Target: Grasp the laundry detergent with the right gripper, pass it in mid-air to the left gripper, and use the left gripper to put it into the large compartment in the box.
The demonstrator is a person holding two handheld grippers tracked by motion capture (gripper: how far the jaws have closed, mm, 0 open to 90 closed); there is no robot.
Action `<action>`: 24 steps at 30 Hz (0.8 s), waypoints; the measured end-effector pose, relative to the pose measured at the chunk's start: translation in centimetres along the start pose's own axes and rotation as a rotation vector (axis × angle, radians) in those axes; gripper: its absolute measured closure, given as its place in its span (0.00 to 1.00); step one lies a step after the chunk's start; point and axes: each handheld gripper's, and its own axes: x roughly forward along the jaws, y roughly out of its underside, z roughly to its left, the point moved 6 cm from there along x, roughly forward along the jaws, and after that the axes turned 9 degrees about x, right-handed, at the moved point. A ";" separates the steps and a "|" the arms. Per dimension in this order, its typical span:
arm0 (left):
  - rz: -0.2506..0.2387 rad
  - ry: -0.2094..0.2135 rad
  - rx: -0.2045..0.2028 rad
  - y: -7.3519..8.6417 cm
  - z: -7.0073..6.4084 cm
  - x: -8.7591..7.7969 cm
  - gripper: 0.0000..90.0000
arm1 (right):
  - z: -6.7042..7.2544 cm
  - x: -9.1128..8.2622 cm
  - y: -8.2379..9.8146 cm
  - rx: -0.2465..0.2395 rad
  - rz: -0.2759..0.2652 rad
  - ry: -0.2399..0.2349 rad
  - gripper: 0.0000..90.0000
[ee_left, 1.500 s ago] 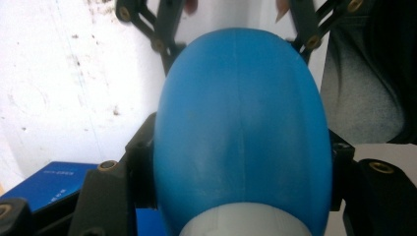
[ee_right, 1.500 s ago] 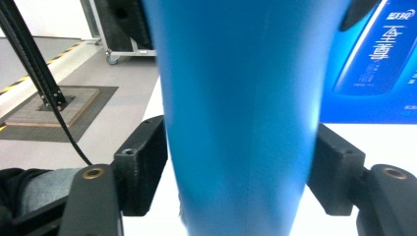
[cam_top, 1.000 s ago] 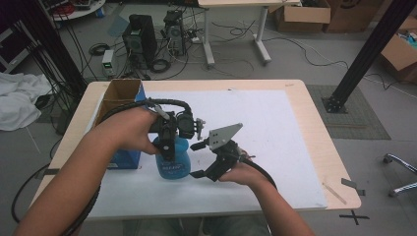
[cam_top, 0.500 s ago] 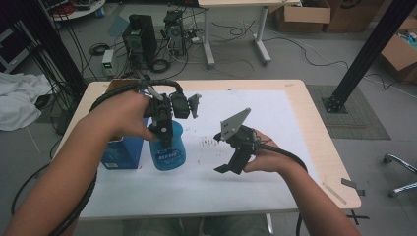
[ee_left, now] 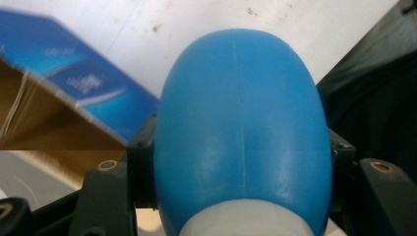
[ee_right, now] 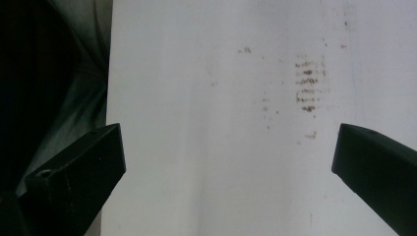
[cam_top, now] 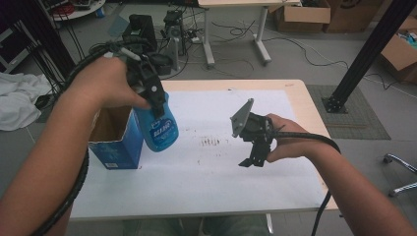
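One blue bottle (cam_top: 160, 123), one open blue box (cam_top: 115, 135) and two grippers are at the table (cam_top: 295, 91), which carries a white sheet (cam_top: 211, 172) marked with small brown stains (cam_top: 211, 142).

The left gripper (cam_top: 150, 93) is closed on the bottle's upper part, holding it lifted over the left side of the sheet, just right of the box. In the left gripper view the bottle (ee_left: 241, 128) sits squeezed between both jaws, its rounded body pointing away from the camera, with the box (ee_left: 64, 93) to its left.

The bottle is smooth translucent blue plastic with a white band near its neck and white lettering on its front; the words are too small to read.

The right gripper (cam_top: 254, 160) hangs over the right part of the sheet, well apart from the bottle, its jaws spread wide with nothing between them. In the right gripper view the stains (ee_right: 307, 88) lie on the sheet ahead.
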 end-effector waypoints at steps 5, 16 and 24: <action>0.003 0.024 -0.141 1.3 1.4 -2.8 0.42 | 0.1 -0.9 0.4 -0.019 0.060 0.004 0.00; 0.012 -0.010 -0.441 3.4 3.6 -6.5 0.42 | -0.1 -1.2 0.4 -0.045 0.108 -0.006 0.00; -0.026 0.017 -0.588 4.7 5.7 -7.4 0.42 | -0.1 -1.0 0.4 -0.042 0.108 -0.022 0.00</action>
